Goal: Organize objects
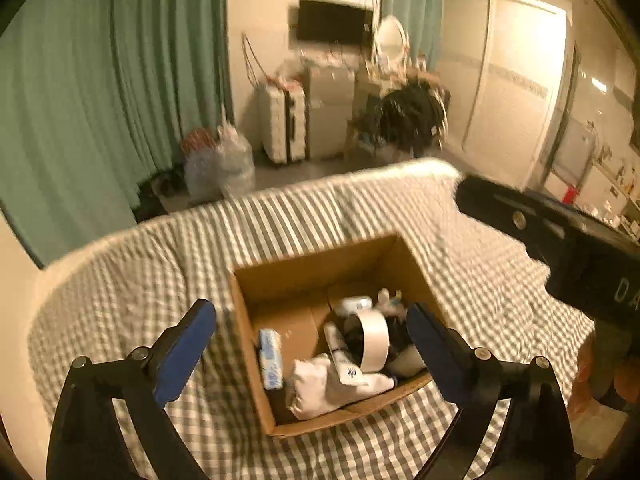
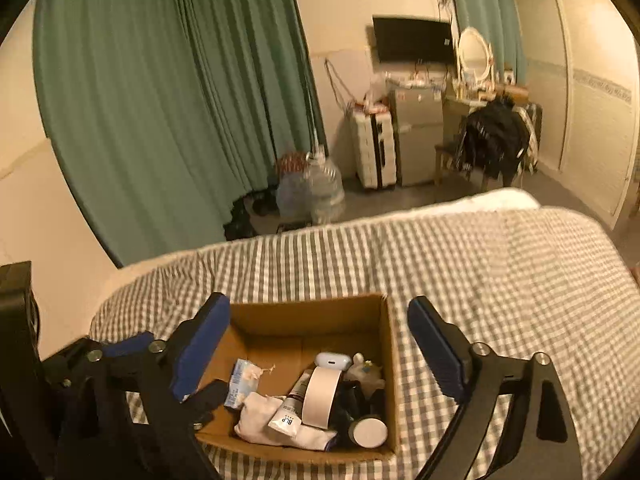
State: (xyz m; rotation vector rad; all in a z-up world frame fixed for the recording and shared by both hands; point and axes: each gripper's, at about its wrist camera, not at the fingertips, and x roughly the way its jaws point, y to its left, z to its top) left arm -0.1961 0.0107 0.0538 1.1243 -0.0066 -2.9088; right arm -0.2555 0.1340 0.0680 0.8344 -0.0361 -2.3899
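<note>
Bedroom setting: green curtains (image 2: pixel 168 112) fill the upper left of both views, with a wall-mounted screen (image 2: pixel 414 40), a white suitcase (image 2: pixel 374 148) and a chair draped in dark clothing (image 2: pixel 496 140) toward the upper right. A bed with a grey checked cover (image 2: pixel 480 280) occupies the lower half and serves as the working surface.

An open cardboard box (image 1: pixel 312 268) sits on the cover, lower centre in both views. Contents noted: a roll of white tape (image 1: pixel 374 340) standing on edge, a white tube (image 2: pixel 290 412) lying flat, a white cloth (image 1: pixel 316 384), a pale blue packet (image 1: pixel 270 354) against the box's left wall, a small white case (image 2: pixel 334 361) and a dark round-capped container (image 2: pixel 370 432). Nothing loose is visible on the cover outside the box.

The left hand-held gripper (image 1: pixel 312 332) has its fingers spread wide and carries nothing; the box interior lies directly ahead between them. The right hand-held gripper (image 2: pixel 318 336) is likewise spread and empty, also aimed into the box from slightly further right. Neither touches the box or its contents.

Assessment: both tools are about equally near. The tape roll lies dead ahead of each, its flat band facing the cameras, so its rim presents the likeliest grip. The tube's long axis runs roughly along the line of approach, requiring a closure across its width.
</note>
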